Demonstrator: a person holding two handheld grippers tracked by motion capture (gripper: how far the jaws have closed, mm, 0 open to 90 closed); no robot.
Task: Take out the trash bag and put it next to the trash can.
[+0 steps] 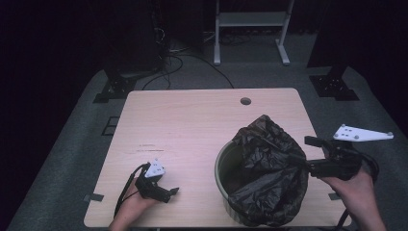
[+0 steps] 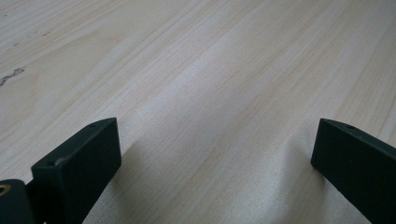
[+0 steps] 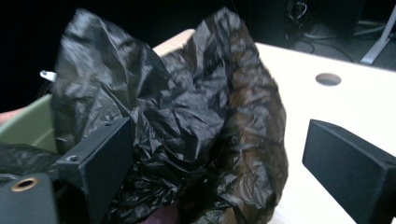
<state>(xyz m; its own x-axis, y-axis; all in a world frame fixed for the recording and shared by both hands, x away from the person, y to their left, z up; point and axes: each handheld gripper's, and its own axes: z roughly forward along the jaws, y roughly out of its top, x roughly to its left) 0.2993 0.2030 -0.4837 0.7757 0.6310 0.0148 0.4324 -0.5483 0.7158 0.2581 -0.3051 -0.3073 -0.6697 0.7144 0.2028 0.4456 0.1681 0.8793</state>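
Note:
A round green bin [image 1: 220, 164] stands on the pale wooden table [image 1: 192, 125] near its front right. A crumpled black plastic bag [image 1: 269, 166] sits in it and spills over its right rim. My right gripper [image 1: 303, 151] is at the bag's right side, open. In the right gripper view the bag [image 3: 187, 93] bulges up in front of the wide-apart jaws of this gripper [image 3: 219, 140], with the bin's green wall [image 3: 23, 123] at the left. My left gripper [image 1: 168, 191] rests low at the table's front left, open, over bare wood [image 2: 215, 140].
A round cable hole [image 1: 246, 101] lies near the table's far edge, also seen from the right gripper [image 3: 328, 79]. Beyond the table stand a white frame [image 1: 250, 29], floor cables [image 1: 168, 62] and two black stand bases [image 1: 115, 86] [image 1: 334, 84].

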